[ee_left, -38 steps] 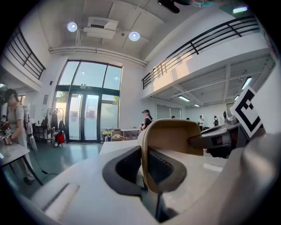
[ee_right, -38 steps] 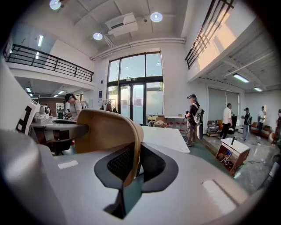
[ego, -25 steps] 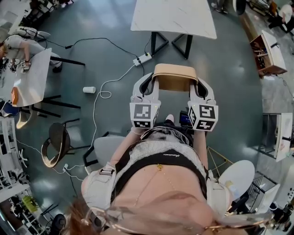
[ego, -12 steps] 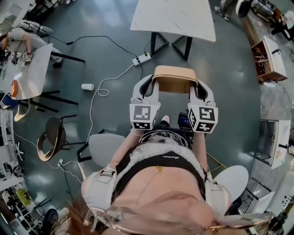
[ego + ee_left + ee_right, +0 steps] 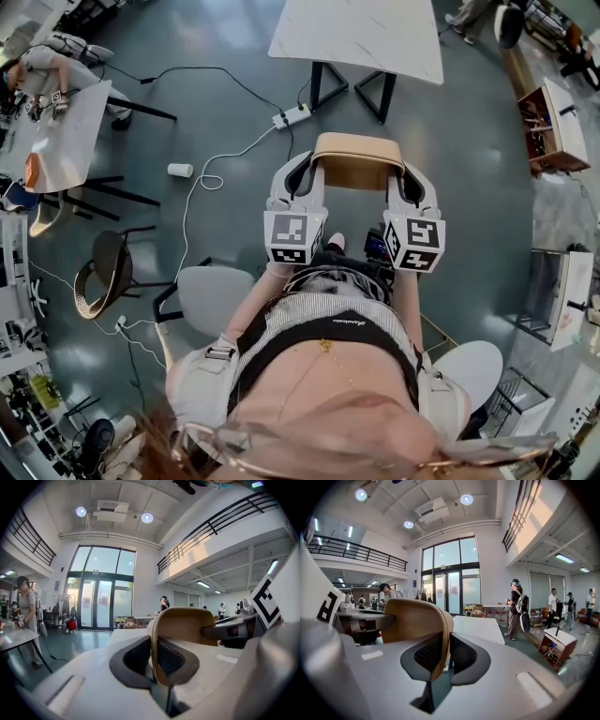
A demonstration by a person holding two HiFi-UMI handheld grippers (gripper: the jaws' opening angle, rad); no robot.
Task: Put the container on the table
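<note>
Both ends of tan container [image 5: 356, 161] clamped, L gripper [image 5: 304, 171], R gripper [image 5: 406, 174], hold unchanged

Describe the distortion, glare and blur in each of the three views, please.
Head view: wide-angle bending at the edges, pale sheen on the floor. Left gripper view: fisheye with black corners, bright ceiling lamps, near container slightly soft. Right gripper view: same fisheye, bright windows.

White power strip [image 5: 291, 118] and cable [image 5: 200, 201] on the dark floor [image 5: 469, 169], perhaps a paper cup [image 5: 179, 171] beside the cable.
</note>
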